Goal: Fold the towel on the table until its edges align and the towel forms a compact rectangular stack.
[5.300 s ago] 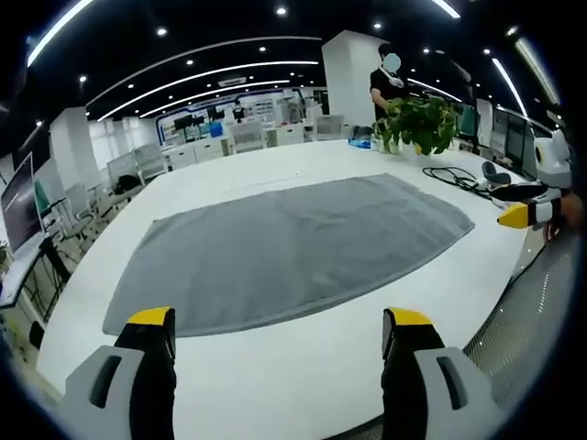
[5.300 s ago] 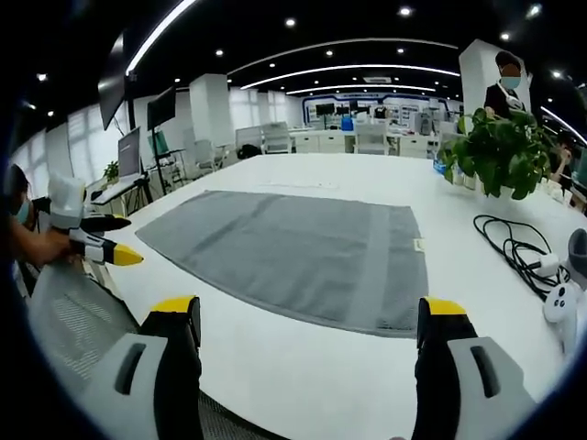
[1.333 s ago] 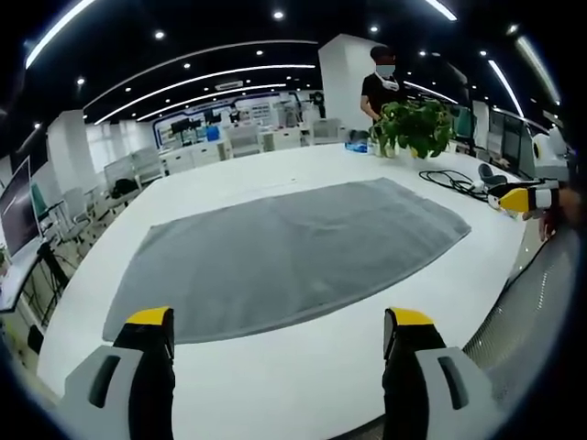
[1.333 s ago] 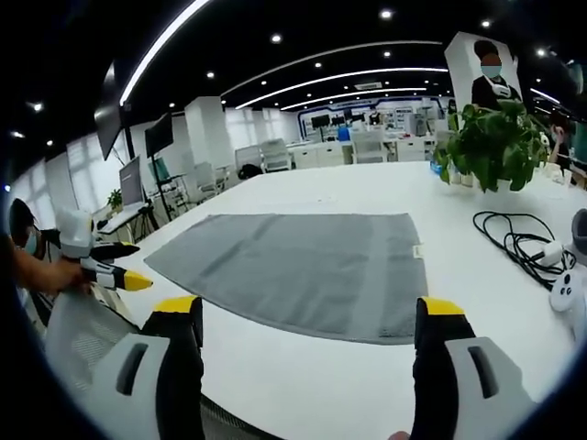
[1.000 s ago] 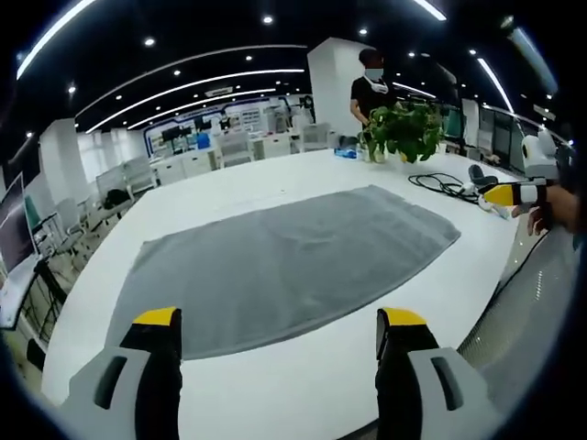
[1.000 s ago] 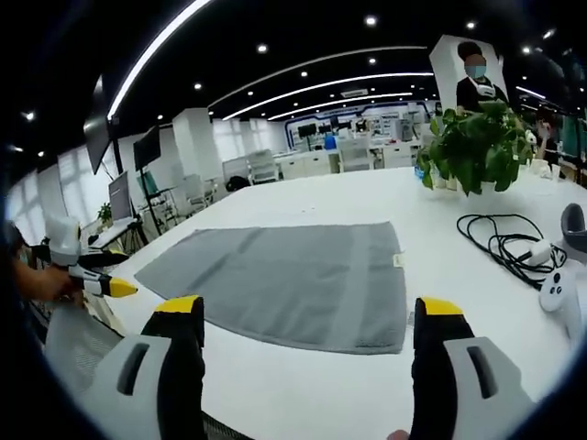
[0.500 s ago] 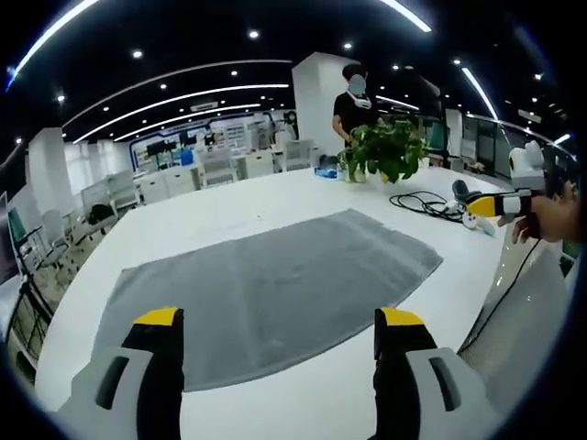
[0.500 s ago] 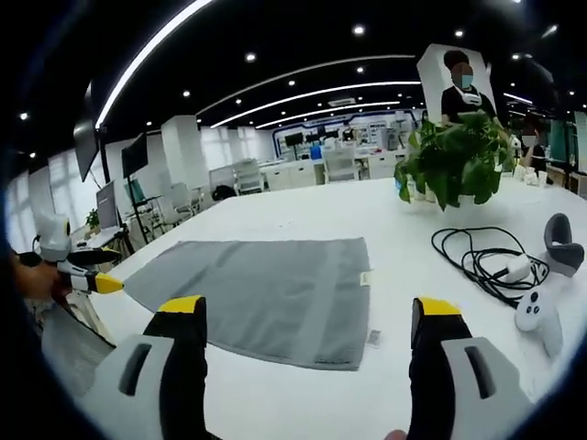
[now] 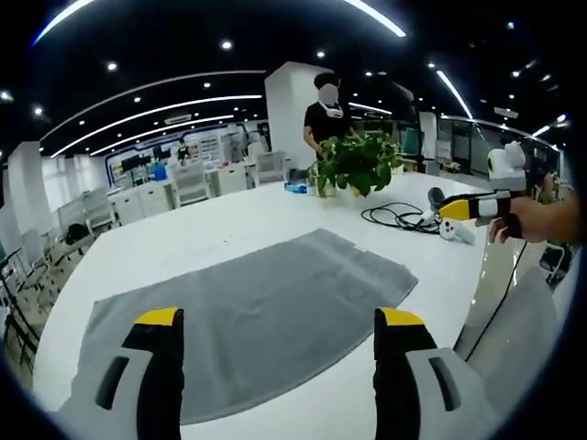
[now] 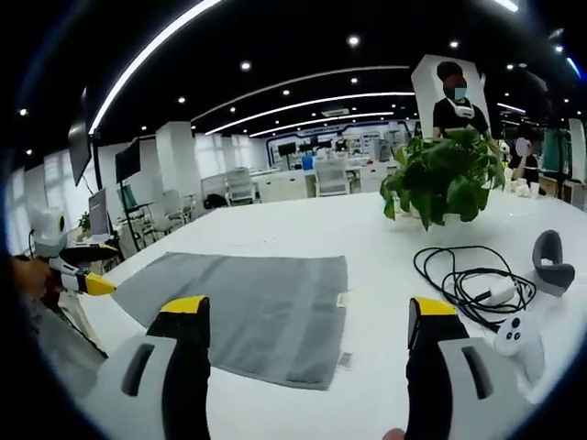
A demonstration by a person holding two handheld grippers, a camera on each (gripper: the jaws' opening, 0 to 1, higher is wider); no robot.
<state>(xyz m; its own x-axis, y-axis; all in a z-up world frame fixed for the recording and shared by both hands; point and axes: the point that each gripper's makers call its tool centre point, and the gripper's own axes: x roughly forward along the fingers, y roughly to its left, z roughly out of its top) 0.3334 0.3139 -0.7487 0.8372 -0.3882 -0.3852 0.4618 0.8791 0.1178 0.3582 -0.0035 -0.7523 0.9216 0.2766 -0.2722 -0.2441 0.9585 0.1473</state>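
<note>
in the left gripper view, the left gripper (image 9: pixel 275 330) holds its yellow-tipped jaws wide apart above the near edge of the white worktop (image 9: pixel 220 229), gripping nothing. the flat grey terry towel (image 9: pixel 248 316) lies spread open on the worktop just beyond the jaws, unfolded, one corner reaching toward the right. past it stand a leafy green potted plant (image 9: pixel 353 163) and a coiled black cable (image 9: pixel 394 216), with a person in a black top (image 9: pixel 323 119) behind the plant. the right gripper (image 9: pixel 463 209) comes in from the right, held in a hand (image 9: pixel 537 220) off the worktop's edge. in the right gripper view, the right gripper (image 10: pixel 307 321) also has its jaws wide and empty over the worktop (image 10: pixel 385 275). the grey towel (image 10: pixel 238 293) lies flat to the left of centre, a small label at its right edge. to the right lie the black cable (image 10: pixel 463 275), a white handheld controller (image 10: pixel 514 337) and the potted plant (image 10: pixel 445 179). the left gripper (image 10: pixel 78 280) shows at the far left, well apart from the towel.
</note>
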